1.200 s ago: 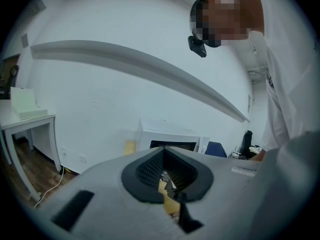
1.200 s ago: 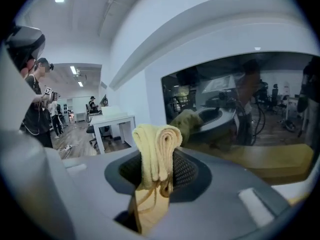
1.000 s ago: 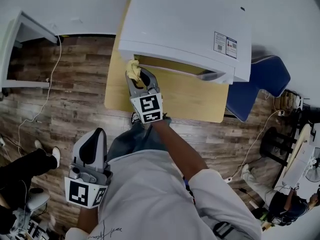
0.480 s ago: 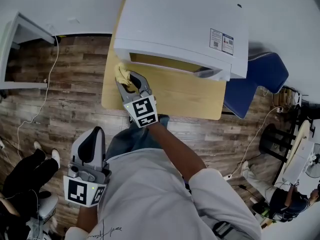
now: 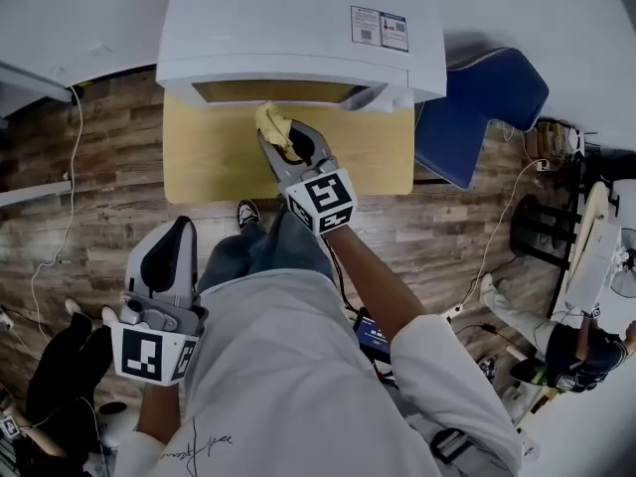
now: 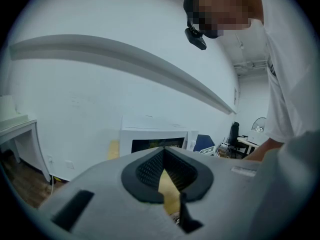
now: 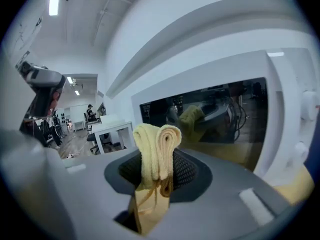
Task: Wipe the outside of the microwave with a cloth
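My left gripper [image 6: 163, 151]: fingers pressed together at tips, nothing between. Tabletop [image 5: 214, 162] and microwave [image 5: 298, 28] well ahead of them. My right gripper [image 7: 159, 174]: fingers pinching folded yellow cloth [image 7: 156, 146], which sticks out past tips. Microwave's dark door window straight ahead of these fingers, near cloth. Can't tell whether cloth touches it.

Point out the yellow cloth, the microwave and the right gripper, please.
yellow cloth [image 7: 156, 151]: right gripper view, on the folded roll above the pads.
microwave [image 5: 298, 23]: head view, on its white top panel.
right gripper [image 5: 287, 148]: head view, midway between its fingertips, shut on the cloth.
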The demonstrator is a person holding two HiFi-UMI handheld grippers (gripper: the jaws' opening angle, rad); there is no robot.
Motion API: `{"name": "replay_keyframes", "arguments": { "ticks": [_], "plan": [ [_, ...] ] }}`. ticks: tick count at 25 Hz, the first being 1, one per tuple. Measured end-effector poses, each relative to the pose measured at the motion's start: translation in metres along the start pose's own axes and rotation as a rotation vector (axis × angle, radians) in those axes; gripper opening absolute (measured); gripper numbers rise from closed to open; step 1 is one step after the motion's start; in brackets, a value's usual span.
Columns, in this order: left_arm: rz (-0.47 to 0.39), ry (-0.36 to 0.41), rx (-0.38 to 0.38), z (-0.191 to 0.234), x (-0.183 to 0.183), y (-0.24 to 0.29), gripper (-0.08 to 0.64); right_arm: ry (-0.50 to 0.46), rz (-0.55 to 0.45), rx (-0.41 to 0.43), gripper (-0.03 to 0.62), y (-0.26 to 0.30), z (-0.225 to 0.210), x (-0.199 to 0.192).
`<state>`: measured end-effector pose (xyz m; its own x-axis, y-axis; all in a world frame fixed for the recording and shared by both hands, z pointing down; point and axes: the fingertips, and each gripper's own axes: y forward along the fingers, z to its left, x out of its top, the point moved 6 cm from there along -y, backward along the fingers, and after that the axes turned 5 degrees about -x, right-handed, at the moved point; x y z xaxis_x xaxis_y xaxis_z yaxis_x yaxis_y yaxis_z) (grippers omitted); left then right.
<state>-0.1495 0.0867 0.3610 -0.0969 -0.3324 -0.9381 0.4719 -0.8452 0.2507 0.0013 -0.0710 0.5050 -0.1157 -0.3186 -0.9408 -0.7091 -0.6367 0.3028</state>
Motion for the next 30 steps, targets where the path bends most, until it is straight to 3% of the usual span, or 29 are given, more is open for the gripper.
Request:
{"name": "replay_keyframes", "arguments": {
  "ticks": [3,9,13,16,20,23,27,30],
  "plan": [
    [-0.002,-0.006,-0.025,-0.003,-0.001,0.011,-0.003,0.032,-0.001,-0.013,0.126,-0.027,-0.027,0.004],
    [0.003,-0.005,-0.057,-0.009,0.001,0.027,-0.003,0.005,0.057,-0.089,0.127,-0.074,-0.073,-0.007],
    [0.01,-0.021,-0.081,-0.014,-0.002,0.036,-0.003,0.015,0.086,-0.199,0.127,-0.101,-0.107,-0.02],
    [0.019,-0.028,-0.092,-0.017,-0.002,0.041,-0.003,0.038,0.084,-0.347,0.127,-0.119,-0.135,-0.029],
    [0.042,-0.019,-0.106,-0.018,-0.001,0.047,-0.003,0.088,0.056,-0.533,0.13,-0.129,-0.165,-0.036],
    [0.049,-0.017,-0.109,-0.019,-0.002,0.051,-0.003,0.149,0.032,-0.607,0.127,-0.125,-0.181,-0.042],
    [0.047,-0.023,-0.096,-0.02,-0.003,0.052,-0.003,0.312,-0.002,-0.698,0.118,-0.122,-0.196,-0.06],
    [0.049,-0.033,-0.079,-0.019,-0.005,0.047,-0.003,0.354,0.0,-0.717,0.117,-0.115,-0.198,-0.07]
  ]
}}
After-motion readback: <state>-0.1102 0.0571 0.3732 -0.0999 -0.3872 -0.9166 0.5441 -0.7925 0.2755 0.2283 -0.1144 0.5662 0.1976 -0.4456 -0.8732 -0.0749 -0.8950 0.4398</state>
